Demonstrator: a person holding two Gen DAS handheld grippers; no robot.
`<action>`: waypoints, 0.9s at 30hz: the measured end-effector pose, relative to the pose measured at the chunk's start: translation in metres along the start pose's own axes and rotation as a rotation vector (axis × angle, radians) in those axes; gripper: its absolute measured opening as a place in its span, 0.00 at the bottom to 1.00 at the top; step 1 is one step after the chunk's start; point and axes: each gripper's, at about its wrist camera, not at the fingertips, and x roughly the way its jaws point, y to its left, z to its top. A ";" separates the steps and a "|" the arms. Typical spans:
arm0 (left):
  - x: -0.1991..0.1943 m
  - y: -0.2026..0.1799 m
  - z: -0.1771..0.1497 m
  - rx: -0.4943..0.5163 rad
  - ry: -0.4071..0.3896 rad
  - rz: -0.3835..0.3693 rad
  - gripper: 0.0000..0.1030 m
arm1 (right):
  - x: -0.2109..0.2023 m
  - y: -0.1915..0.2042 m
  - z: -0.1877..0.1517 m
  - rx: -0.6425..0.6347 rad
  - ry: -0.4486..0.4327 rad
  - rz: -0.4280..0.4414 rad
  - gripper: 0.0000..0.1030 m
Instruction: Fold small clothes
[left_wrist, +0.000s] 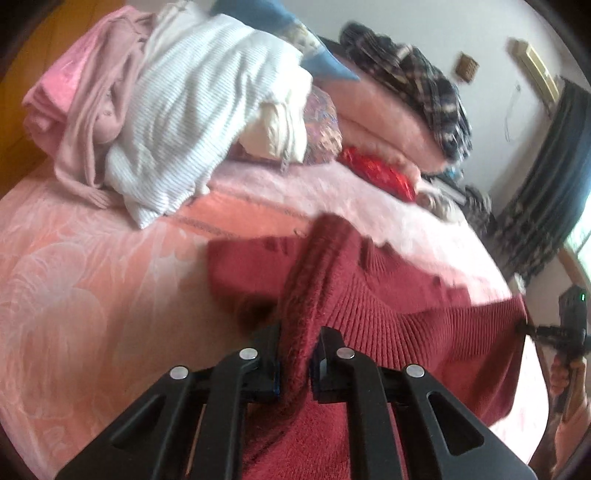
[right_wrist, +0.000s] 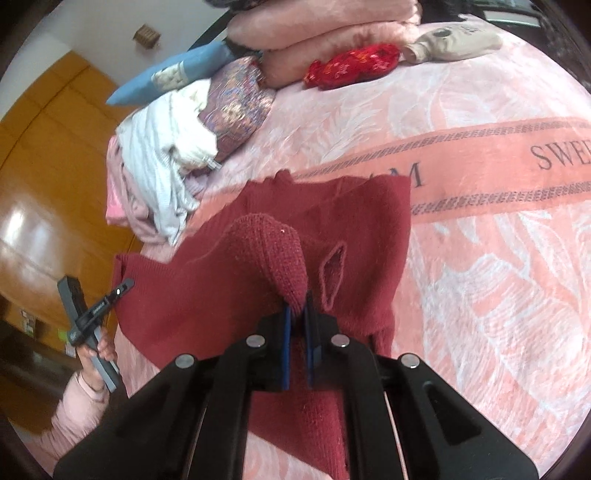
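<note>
Sweater (left_wrist: 388, 295) hangs just above the pink blanket (left_wrist: 92, 277), its knit clenched by the left gripper (left_wrist: 295, 354) and right gripper (right_wrist: 297, 314).

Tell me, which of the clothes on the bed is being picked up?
The dark red knitted sweater. Both the left gripper and right gripper pinch it, while the white ribbed top and pale pink garment lie piled untouched.
</note>
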 end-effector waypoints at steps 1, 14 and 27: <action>0.001 0.001 0.007 -0.015 -0.026 -0.006 0.09 | -0.003 -0.001 0.007 0.006 -0.021 0.000 0.04; 0.083 0.000 0.077 -0.044 -0.091 0.077 0.09 | 0.045 -0.020 0.095 0.079 -0.085 -0.147 0.04; 0.196 0.019 0.060 -0.003 0.168 0.234 0.09 | 0.135 -0.053 0.091 0.101 0.026 -0.378 0.05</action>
